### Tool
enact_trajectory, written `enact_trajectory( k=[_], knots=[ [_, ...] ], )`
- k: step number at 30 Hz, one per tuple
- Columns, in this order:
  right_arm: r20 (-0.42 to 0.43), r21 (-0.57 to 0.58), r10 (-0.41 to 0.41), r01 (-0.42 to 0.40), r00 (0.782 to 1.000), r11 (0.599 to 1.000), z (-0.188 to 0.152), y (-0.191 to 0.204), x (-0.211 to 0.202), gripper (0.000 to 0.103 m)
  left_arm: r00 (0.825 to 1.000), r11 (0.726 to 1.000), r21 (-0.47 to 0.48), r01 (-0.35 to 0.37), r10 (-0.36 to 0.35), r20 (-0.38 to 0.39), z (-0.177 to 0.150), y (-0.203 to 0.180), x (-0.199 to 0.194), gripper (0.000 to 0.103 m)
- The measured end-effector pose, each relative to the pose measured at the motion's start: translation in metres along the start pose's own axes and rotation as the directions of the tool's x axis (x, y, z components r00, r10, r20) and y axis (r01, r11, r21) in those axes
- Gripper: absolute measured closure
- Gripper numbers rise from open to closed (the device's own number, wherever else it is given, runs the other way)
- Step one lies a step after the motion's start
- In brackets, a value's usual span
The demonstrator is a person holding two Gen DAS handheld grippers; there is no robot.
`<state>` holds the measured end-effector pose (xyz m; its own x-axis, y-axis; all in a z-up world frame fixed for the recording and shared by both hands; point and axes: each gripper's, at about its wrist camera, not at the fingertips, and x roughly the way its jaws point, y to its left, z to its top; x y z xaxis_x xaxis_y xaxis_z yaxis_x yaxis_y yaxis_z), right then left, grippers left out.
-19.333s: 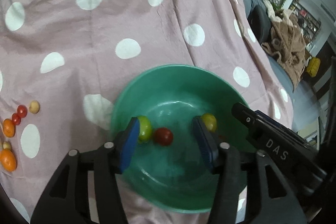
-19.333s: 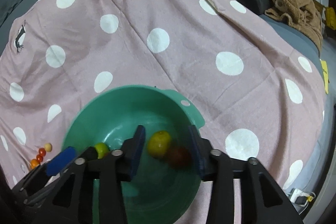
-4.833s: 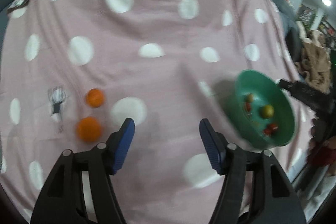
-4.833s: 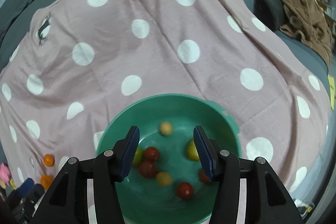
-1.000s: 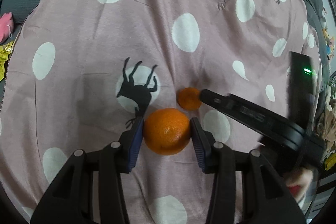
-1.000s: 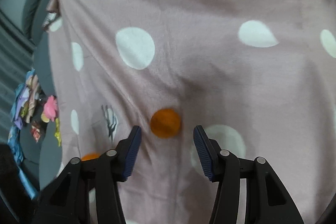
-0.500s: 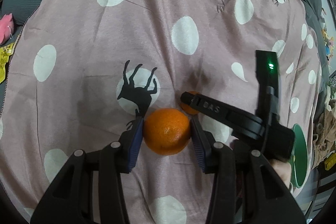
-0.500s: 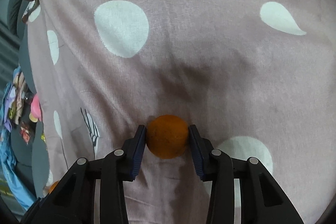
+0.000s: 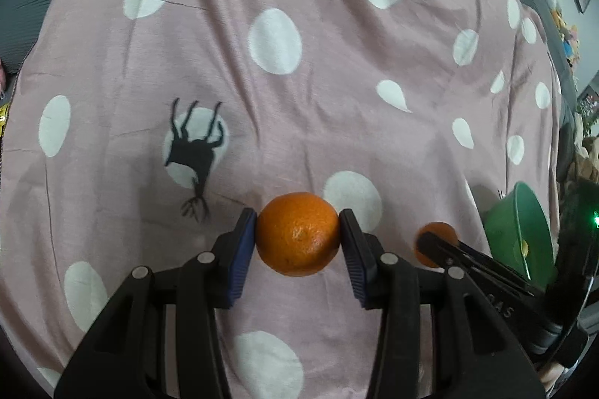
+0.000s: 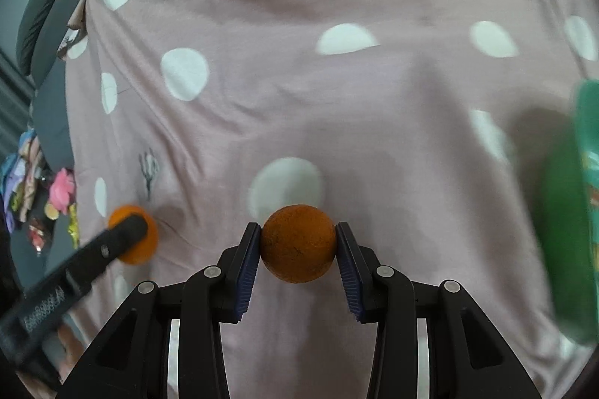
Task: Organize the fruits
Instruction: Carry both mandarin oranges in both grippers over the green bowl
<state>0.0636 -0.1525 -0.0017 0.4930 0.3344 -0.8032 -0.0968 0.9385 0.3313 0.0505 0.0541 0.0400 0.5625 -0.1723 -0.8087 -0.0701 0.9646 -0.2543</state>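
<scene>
My left gripper (image 9: 298, 237) is shut on a large orange (image 9: 298, 234) and holds it above the pink dotted cloth (image 9: 284, 107). My right gripper (image 10: 298, 243) is shut on a smaller, darker orange (image 10: 298, 243), also off the cloth. In the left wrist view the small orange (image 9: 436, 240) shows at the right behind the right gripper's finger. In the right wrist view the large orange (image 10: 134, 245) shows at the left, partly behind the left gripper's finger. The green bowl (image 9: 524, 230) stands at the right edge, blurred in the right wrist view (image 10: 584, 212); one small yellow fruit shows inside.
The cloth covers a grey sofa (image 10: 48, 6). Colourful toys and packets (image 10: 41, 197) lie off the cloth at the far left. A brown blanket (image 9: 584, 159) lies past the bowl.
Both grippers have lifted their oranges off the cloth and swung to the right; the green bowl has come into both views. The right gripper closed on the small orange within the last second.
</scene>
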Motion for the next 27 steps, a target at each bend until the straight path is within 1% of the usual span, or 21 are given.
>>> enact_trajectory(
  k=[3,5,9,14,18,22,24,27],
  knots=[
    [0.021,0.022,-0.043,0.042,0.999,0.999,0.002,-0.015,-0.006,0.061,1.000,1.000,0.024,-0.006,0.006,-0.003,-0.005,-0.006,0.001,0.059],
    [0.026,0.036,-0.056,0.055,0.998,0.998,0.003,-0.015,-0.006,0.061,1.000,0.999,0.034,-0.005,0.005,-0.004,-0.008,-0.012,0.001,0.059],
    [0.077,0.043,-0.037,0.033,0.996,0.999,0.004,-0.025,-0.029,0.061,1.000,0.998,0.061,0.016,-0.016,-0.011,-0.013,-0.023,0.000,0.059],
    [0.108,0.036,-0.009,0.005,0.994,0.999,0.005,-0.029,-0.045,0.061,0.999,0.996,0.088,0.032,-0.030,-0.016,-0.017,-0.038,0.000,0.059],
    [0.137,0.036,-0.036,0.032,0.990,0.999,0.005,-0.036,-0.058,0.061,0.999,0.994,0.104,0.041,-0.040,-0.011,-0.020,-0.051,-0.001,0.059],
    [0.181,0.037,-0.017,0.011,0.983,0.999,0.008,-0.048,-0.075,0.061,0.999,0.992,0.114,0.047,-0.046,-0.008,-0.020,-0.066,-0.001,0.059],
    [0.207,0.045,-0.035,0.026,0.978,0.999,0.009,-0.054,-0.083,0.061,0.999,0.991,0.128,0.040,-0.041,0.002,-0.019,-0.078,-0.002,0.059],
    [0.242,0.073,-0.065,0.048,0.968,0.996,0.012,-0.068,-0.095,0.061,0.999,0.985,0.162,0.050,-0.053,0.013,-0.018,-0.102,-0.005,0.059]
  ],
)
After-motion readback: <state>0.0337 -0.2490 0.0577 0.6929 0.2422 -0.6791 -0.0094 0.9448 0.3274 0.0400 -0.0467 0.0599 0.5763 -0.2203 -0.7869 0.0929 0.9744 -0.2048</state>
